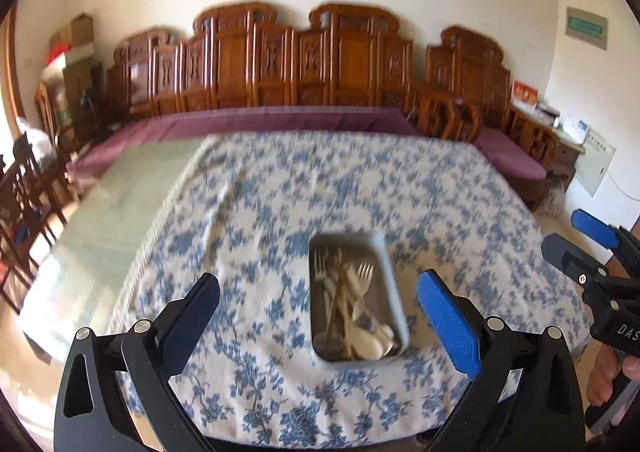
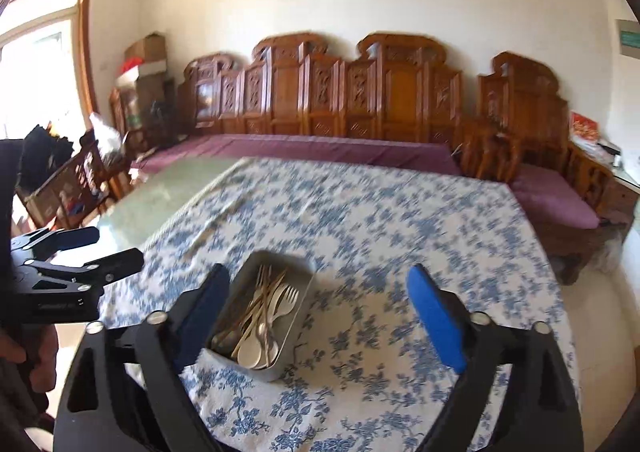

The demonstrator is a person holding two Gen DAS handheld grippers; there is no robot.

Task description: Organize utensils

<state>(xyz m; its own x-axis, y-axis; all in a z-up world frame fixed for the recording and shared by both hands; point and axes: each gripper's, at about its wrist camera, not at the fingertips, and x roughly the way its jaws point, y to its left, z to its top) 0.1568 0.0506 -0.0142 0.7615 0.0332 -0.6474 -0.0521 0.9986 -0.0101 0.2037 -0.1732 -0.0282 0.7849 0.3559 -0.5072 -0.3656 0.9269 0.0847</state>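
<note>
A grey metal tray [image 1: 394, 284] lies on the blue floral tablecloth [image 1: 280, 204] and holds a mixed pile of pale forks, spoons and chopsticks [image 1: 352, 304]. My left gripper [image 1: 320, 312] is open and empty, held above the near table edge with the tray between its fingers. My right gripper [image 2: 320, 312] is open and empty; the tray [image 2: 298, 316] with the utensils [image 2: 264, 316] sits by its left finger. The right gripper also shows at the right edge of the left wrist view [image 1: 576, 240], and the left gripper at the left edge of the right wrist view [image 2: 100, 248].
The cloth covers most of a glass-topped table [image 1: 112, 212], bare on its left. A carved wooden bench [image 1: 280, 64] with purple cushions runs along the far wall. Wooden chairs [image 1: 24, 196] stand at the left.
</note>
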